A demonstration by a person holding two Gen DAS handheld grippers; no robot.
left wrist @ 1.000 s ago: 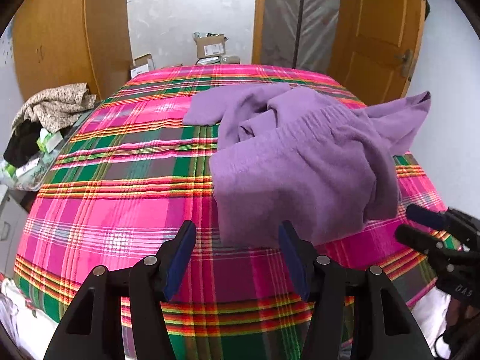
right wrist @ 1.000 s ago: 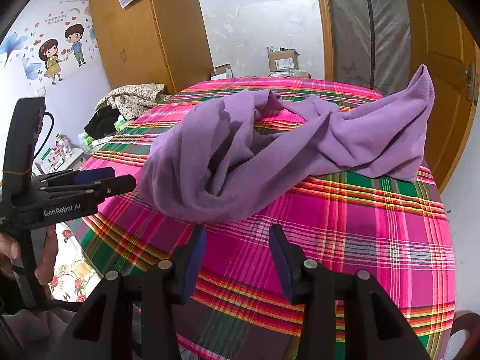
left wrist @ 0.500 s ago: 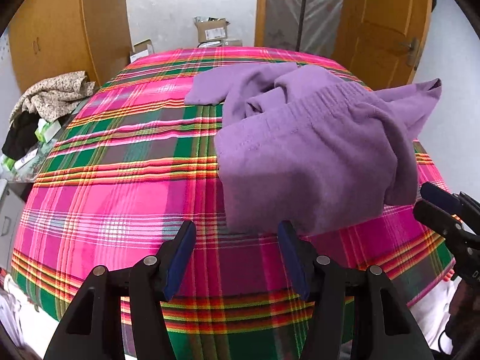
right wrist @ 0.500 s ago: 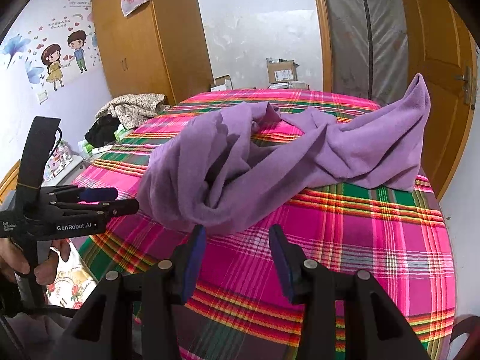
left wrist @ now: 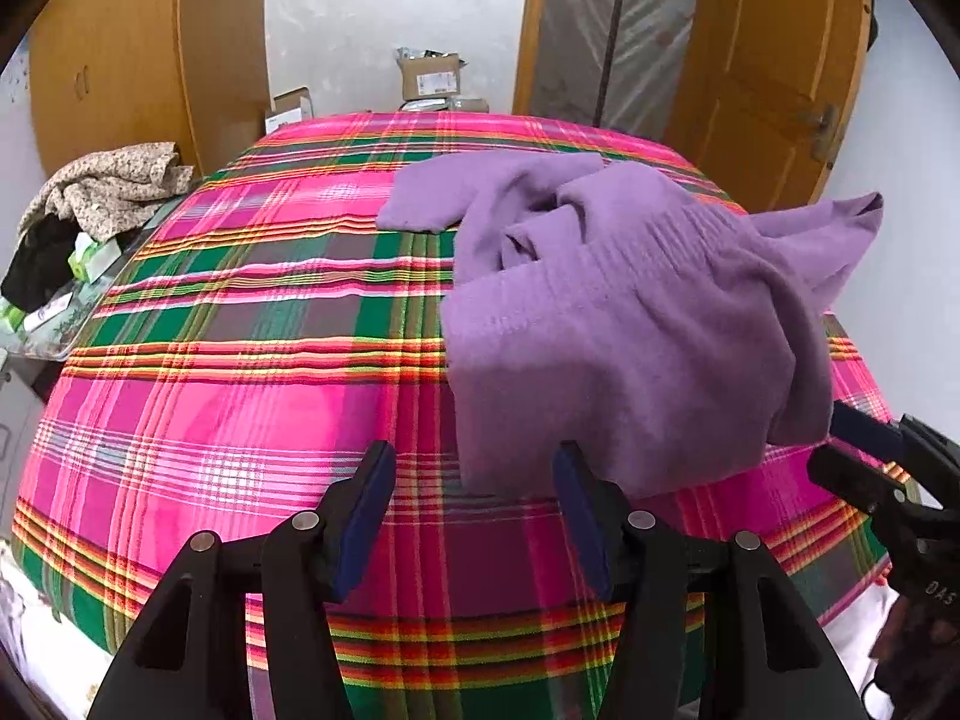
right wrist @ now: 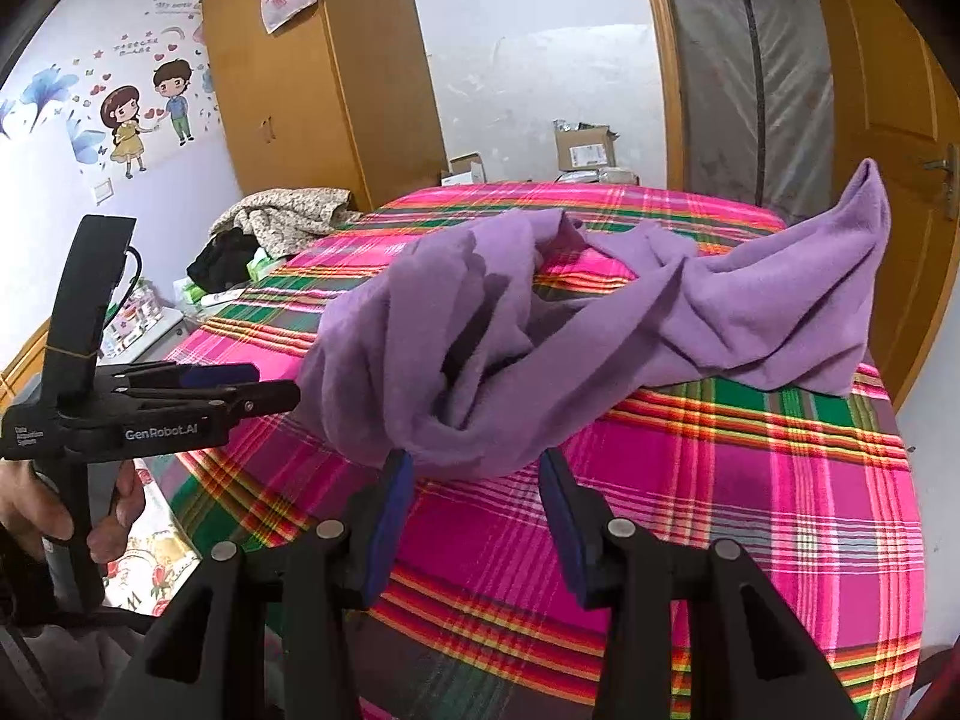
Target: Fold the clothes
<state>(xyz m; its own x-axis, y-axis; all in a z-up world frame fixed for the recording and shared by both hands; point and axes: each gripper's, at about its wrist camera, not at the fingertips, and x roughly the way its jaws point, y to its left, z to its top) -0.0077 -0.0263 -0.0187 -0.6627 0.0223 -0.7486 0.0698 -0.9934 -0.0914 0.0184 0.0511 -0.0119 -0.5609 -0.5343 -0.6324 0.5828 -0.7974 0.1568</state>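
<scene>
A crumpled purple fleece garment [left wrist: 624, 324] lies on the pink plaid bed cover [left wrist: 240, 396], toward its right side; it also shows in the right wrist view [right wrist: 540, 348]. My left gripper [left wrist: 474, 498] is open and empty, its jaws at the garment's near left hem. My right gripper [right wrist: 474, 498] is open and empty, its jaws just under the garment's near bunched edge. The right gripper appears in the left wrist view [left wrist: 864, 456] at the garment's right corner. The left gripper appears in the right wrist view [right wrist: 240, 384] by the garment's left edge.
A pile of patterned and dark clothes [left wrist: 96, 198] sits on a side table left of the bed. Cardboard boxes [left wrist: 429, 75] stand beyond the far end. Wooden wardrobes [right wrist: 312, 96] and a door [left wrist: 774, 66] surround the bed.
Both grippers have moved closer to the garment's near edge. Both stay open and the garment has not moved.
</scene>
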